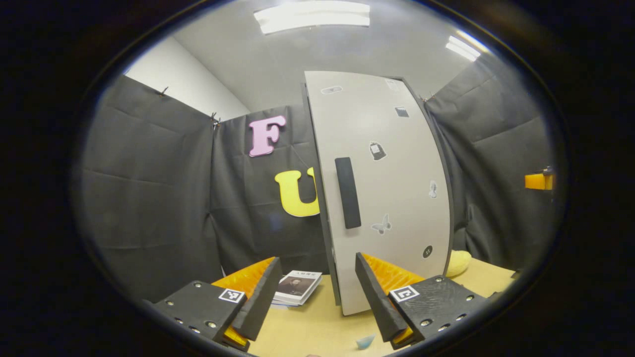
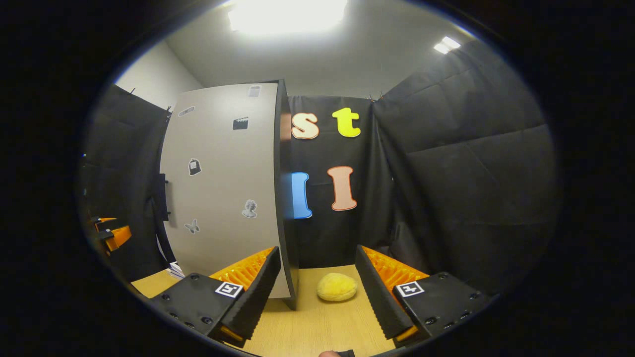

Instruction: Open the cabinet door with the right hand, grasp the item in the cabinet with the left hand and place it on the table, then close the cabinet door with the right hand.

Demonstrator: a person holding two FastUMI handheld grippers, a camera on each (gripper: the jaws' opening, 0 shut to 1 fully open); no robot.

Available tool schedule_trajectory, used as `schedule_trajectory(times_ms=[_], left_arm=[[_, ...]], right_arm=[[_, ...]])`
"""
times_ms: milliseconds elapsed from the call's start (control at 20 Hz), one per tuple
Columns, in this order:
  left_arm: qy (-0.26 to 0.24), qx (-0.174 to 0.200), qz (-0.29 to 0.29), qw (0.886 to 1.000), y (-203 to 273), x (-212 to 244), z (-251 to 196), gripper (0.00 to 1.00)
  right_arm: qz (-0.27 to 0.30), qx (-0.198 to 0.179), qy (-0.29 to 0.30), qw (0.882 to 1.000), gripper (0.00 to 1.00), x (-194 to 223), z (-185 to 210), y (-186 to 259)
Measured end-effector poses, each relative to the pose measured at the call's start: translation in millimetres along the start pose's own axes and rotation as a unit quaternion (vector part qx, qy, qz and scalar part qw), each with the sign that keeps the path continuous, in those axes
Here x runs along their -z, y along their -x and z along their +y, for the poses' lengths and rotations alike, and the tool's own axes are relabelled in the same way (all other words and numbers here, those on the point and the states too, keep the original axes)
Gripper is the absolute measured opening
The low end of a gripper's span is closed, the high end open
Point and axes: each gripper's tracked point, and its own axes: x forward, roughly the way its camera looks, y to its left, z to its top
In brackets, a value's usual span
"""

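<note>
The closed cabinet door (image 1: 382,193) hides what is inside. In the left gripper view the door covers part of the yellow lump (image 1: 457,263). The stickers (image 2: 249,208) on the door are too small to make out. The book (image 1: 297,286) is partly behind a finger.

Closed cabinet door (image 1: 382,193) faces the gaping jaws.

Glaring ceiling lights (image 2: 287,15), sharp focus, fisheye-bent edges.
</note>
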Motion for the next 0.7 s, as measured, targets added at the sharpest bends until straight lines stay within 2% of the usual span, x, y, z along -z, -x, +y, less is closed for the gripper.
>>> schedule_trajectory(times_ms=[200,250,300,400,450,500,550,600,700], left_arm=[[-0.001,0.002,0.001,1.0,-3,-1,2,0.91],[-0.002,0.002,0.001,1.0,-3,-3,3,0.9],[-0.001,0.003,0.001,1.0,-3,-2,3,0.9],[0.002,0.004,0.0,1.0,-4,-1,4,0.91],[0.003,0.004,0.0,1.0,-4,-2,4,0.91],[0.003,0.005,-0.001,1.0,-4,-2,4,0.91],[0.002,0.004,-0.002,1.0,-5,-2,4,0.91],[0.001,0.004,-0.002,1.0,-4,-2,4,0.91],[0.004,0.004,-0.001,1.0,-3,-2,4,0.91]], right_arm=[[-0.005,0.0,0.0,1.0,0.96,0,6,2],[-0.004,-0.001,0.001,1.0,0.93,1,8,2],[-0.003,-0.001,0.003,1.0,0.96,2,9,2],[-0.002,0.001,0.009,1.0,0.93,2,10,3],[-0.003,0.002,0.011,1.0,0.96,1,10,3],[-0.004,0.002,0.012,1.0,0.93,0,10,4],[-0.005,0.003,0.013,1.0,0.96,0,11,3],[-0.006,0.004,0.013,1.0,0.93,-1,11,4],[-0.007,0.005,0.013,1.0,0.96,-1,9,6]])
